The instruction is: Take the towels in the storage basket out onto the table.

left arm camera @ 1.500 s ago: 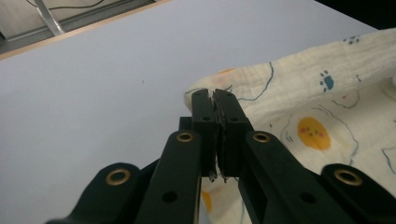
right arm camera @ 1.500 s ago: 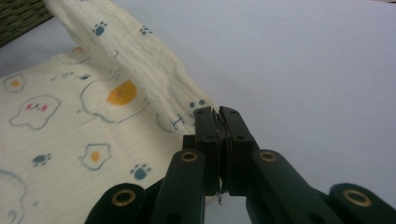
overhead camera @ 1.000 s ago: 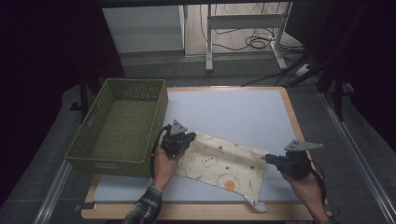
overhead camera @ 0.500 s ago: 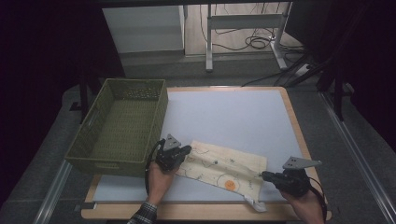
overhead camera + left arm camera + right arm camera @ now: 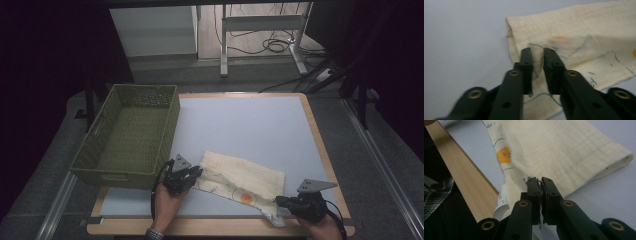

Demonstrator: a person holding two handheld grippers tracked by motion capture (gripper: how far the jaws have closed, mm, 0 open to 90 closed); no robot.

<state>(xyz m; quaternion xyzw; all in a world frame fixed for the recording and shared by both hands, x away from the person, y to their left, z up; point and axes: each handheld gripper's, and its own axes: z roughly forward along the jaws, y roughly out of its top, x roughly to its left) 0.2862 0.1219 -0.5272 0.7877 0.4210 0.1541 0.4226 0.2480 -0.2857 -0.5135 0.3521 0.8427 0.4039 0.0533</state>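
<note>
— Cloth (image 5: 243, 177) lies where?
— Right of the basket (image 5: 131, 135), long axis running between the hands. Left gripper (image 5: 189, 175) jaws, just parting, straddle its near end; right gripper (image 5: 281, 202) clamps the far corner.

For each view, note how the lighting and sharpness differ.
High view: the table is lit, its surroundings dark. Left gripper view: the cloth is soft and hazy beyond the left gripper. Right gripper view: the cloth looks smeared near the right gripper.
</note>
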